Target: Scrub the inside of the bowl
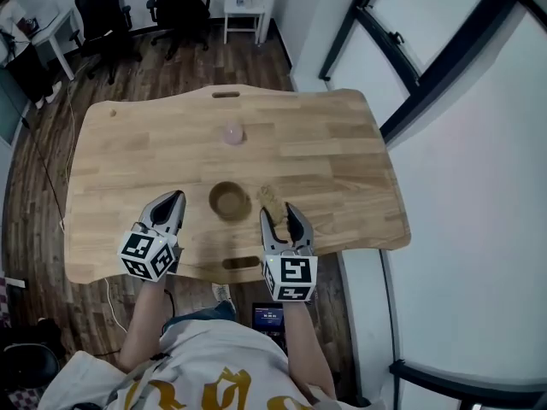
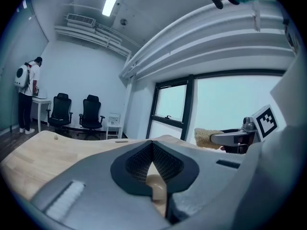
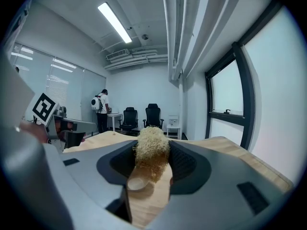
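Though set close left of the bowl (image 1: pixel 229 202), holds nothing: left gripper (image 1: pixel 175 200), jaws pressed together. Just right of the bowl, right gripper (image 1: pixel 280 213) with jaws clamped on a straw-coloured scrubber (image 3: pixel 151 150), tuft beside the bowl's rim. Bowl itself upright on the wooden table (image 1: pixel 342 143), toward the person's edge. Beyond the bowl, well apart, a small pink thing (image 1: pixel 233 134). Farther beyond, on the floor, two office chairs (image 1: pixel 102 11), a white side table (image 1: pixel 244 11), a standing person (image 3: pixel 101 110).

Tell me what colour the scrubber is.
Pale straw-yellow scrubber; clearest in the right gripper view.
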The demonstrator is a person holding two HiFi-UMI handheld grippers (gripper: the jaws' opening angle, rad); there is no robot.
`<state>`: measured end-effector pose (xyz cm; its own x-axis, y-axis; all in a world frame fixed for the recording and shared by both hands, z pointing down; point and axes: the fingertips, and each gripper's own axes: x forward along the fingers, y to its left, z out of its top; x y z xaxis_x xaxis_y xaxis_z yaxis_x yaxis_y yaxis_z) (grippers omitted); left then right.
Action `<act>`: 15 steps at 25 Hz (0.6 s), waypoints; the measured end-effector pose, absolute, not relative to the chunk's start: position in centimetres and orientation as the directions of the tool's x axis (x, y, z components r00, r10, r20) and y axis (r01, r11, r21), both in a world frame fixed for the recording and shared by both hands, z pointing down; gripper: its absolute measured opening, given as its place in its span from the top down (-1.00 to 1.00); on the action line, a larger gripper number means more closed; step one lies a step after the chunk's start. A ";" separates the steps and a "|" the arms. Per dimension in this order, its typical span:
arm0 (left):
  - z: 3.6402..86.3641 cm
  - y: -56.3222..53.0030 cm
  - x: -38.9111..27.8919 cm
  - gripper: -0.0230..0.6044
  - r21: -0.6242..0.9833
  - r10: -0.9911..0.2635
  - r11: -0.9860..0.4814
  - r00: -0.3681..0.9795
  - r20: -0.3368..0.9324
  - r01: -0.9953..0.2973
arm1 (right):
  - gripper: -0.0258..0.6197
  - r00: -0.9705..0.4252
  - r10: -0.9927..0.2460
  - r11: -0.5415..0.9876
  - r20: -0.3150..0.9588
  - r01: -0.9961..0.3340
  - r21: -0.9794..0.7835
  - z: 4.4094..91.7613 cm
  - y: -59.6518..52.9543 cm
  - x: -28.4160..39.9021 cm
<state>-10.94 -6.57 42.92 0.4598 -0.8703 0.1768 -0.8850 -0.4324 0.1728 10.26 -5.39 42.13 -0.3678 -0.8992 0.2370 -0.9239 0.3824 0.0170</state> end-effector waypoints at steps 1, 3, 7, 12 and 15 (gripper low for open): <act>43.2 -7.6 -11.3 0.93 0.175 -0.867 -0.437 0.465 0.178 -0.882 | 0.34 -0.361 -0.901 0.375 0.240 -0.927 0.017 42.4 -6.4 10.0; 43.9 -9.5 -11.9 0.93 0.193 -0.863 -0.440 0.472 0.177 -0.877 | 0.34 -0.350 -0.903 0.365 0.250 -0.931 0.018 42.9 -7.8 9.5; 44.7 -12.0 -12.6 0.93 0.234 -0.857 -0.446 0.487 0.168 -0.864 | 0.34 -0.339 -0.897 0.360 0.284 -0.933 0.026 43.9 -9.4 8.7; 46.9 -14.0 -12.4 0.93 0.271 -0.837 -0.456 0.512 0.192 -0.848 | 0.34 -0.329 -0.895 0.349 0.301 -0.937 0.013 44.6 -10.5 8.5; 47.2 -14.5 -12.4 0.93 0.280 -0.832 -0.460 0.519 0.195 -0.843 | 0.34 -0.324 -0.899 0.339 0.294 -0.941 0.002 44.4 -10.7 8.6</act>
<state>-12.44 -14.47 47.19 0.5188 -0.8323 0.1951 -0.8428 -0.4597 0.2798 8.56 -10.74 44.40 -0.3239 -0.8993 0.2938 -0.9406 0.3394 0.0018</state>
